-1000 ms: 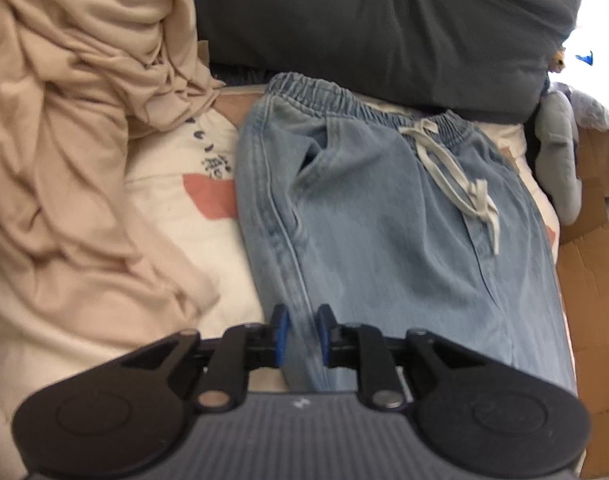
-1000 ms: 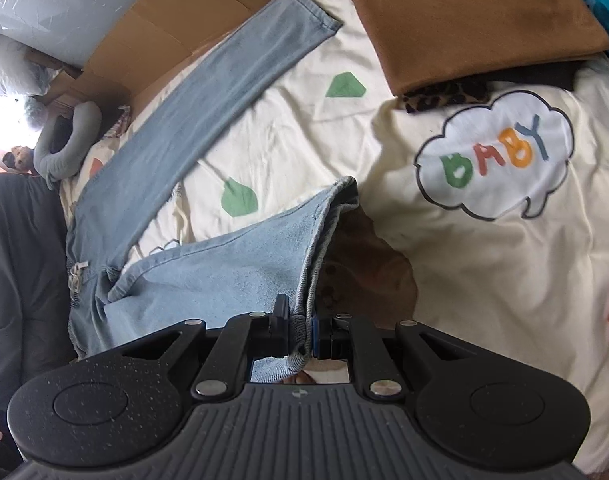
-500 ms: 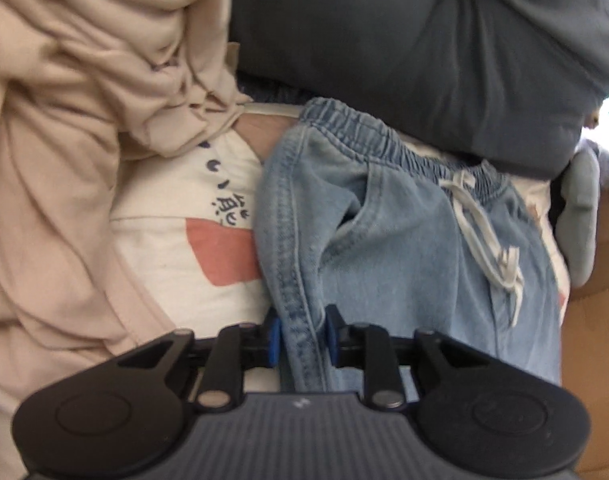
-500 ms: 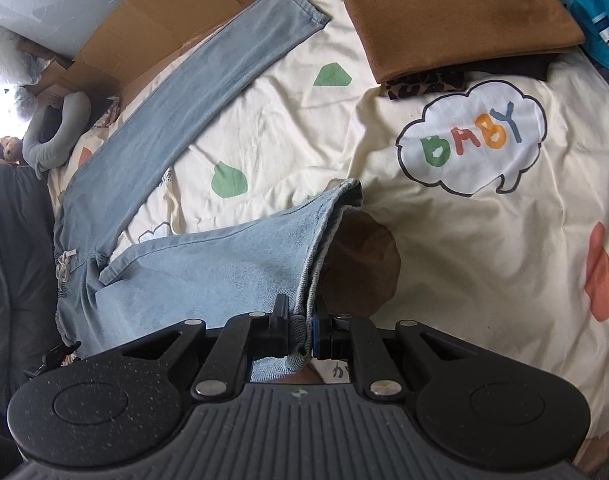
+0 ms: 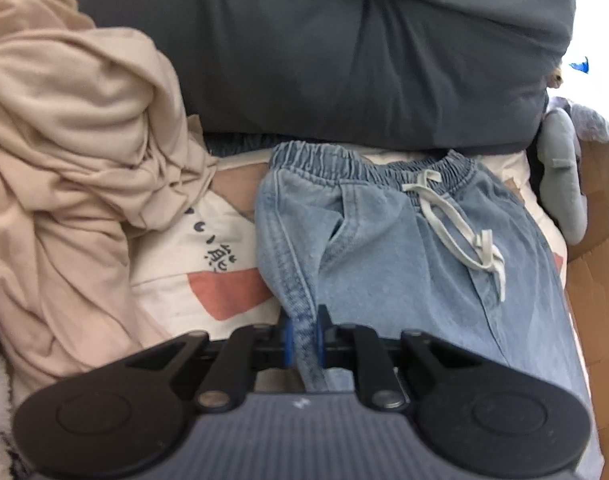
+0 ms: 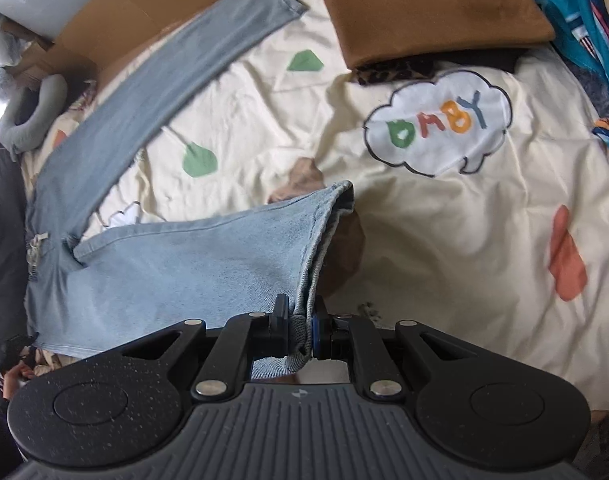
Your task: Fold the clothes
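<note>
Light blue jeans [image 5: 384,264] with an elastic waistband and a white drawstring [image 5: 452,228] lie on a cream printed bedsheet [image 6: 444,248]. My left gripper [image 5: 303,338] is shut on the side seam of the jeans near the hip. In the right wrist view, my right gripper [image 6: 299,320] is shut on the hem of the near leg [image 6: 208,256], which is lifted off the sheet. The far leg [image 6: 152,96] lies flat and straight toward the upper middle.
A crumpled beige garment [image 5: 64,168] lies left of the jeans. A dark grey pillow [image 5: 344,52] sits beyond the waistband. A folded brown cloth [image 6: 424,8] and a teal printed fabric [image 6: 584,24] lie at the far side. Cardboard [image 6: 136,12] and a grey plush [image 5: 560,184] border the bed.
The left gripper slid along the side seam toward the waistband and the view shifted. The right gripper carried the near leg's hem sideways over the sheet, nearer the "BABY" cloud print.
</note>
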`<state>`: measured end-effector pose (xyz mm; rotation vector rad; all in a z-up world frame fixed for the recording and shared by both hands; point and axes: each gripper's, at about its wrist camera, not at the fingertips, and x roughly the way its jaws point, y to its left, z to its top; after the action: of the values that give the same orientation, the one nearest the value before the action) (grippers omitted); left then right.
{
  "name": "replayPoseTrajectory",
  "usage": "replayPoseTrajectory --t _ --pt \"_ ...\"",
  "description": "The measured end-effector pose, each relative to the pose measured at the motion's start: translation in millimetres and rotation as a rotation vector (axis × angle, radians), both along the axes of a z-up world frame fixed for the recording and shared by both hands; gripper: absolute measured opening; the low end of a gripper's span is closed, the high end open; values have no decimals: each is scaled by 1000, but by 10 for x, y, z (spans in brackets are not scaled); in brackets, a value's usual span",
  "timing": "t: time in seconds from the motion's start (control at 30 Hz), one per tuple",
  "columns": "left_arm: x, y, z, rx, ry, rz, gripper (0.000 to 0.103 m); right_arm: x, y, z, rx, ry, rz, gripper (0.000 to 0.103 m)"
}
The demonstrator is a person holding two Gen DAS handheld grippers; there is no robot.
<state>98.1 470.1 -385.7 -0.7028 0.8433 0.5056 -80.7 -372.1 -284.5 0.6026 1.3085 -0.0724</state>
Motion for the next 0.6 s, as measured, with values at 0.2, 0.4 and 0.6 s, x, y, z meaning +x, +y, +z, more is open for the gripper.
replayPoseTrajectory --t 0.2,0.4,0.6 --pt "74 -5 -110 41 73 -26 12 -69 -4 -307 -2 74 15 9" --pt "171 -45 -259 87 145 -42 12 -174 63 -732 9 170 45 9" --pt "223 -75 -221 88 192 -6 24 -175 -48 -1016 14 224 34 13"
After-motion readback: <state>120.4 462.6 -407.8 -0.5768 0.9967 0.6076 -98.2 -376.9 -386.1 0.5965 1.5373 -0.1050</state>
